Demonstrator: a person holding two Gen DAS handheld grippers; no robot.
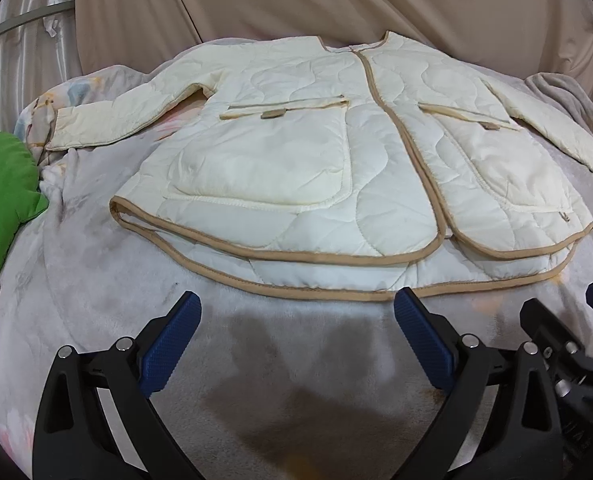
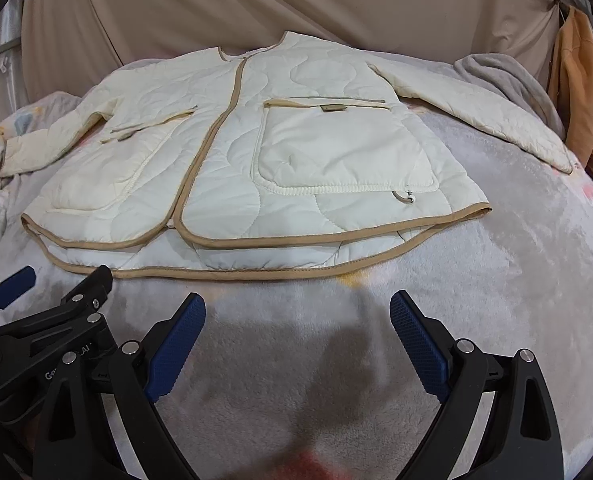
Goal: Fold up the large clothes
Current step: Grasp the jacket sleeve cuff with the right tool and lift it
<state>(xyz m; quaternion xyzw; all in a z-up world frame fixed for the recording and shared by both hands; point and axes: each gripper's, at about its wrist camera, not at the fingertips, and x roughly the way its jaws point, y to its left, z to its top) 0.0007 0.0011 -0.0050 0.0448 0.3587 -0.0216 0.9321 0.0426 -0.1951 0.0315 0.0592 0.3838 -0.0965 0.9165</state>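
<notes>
In the left wrist view, the left gripper (image 1: 296, 308) hangs above the pale grey fleece blanket (image 1: 96, 272), its blue ribbed pads (image 1: 170, 346) spread wide with nothing between them and nothing touched. Just beyond the fingertips lies the cream quilted jacket with tan binding (image 1: 296, 160), spread flat, front up, sleeves out to both sides, hem nearest the camera. A bright green cushion (image 1: 0, 192) sits at the blanket's left edge. The right gripper (image 1: 568, 332) shows at the lower right corner, just beside the left one.

In the right wrist view, the right gripper (image 2: 296, 312) also stands wide apart and empty over bare blanket, short of the jacket's hem. The left gripper (image 2: 52, 284) appears at lower left, released too. An orange garment (image 2: 580, 92) hangs at the far right.
</notes>
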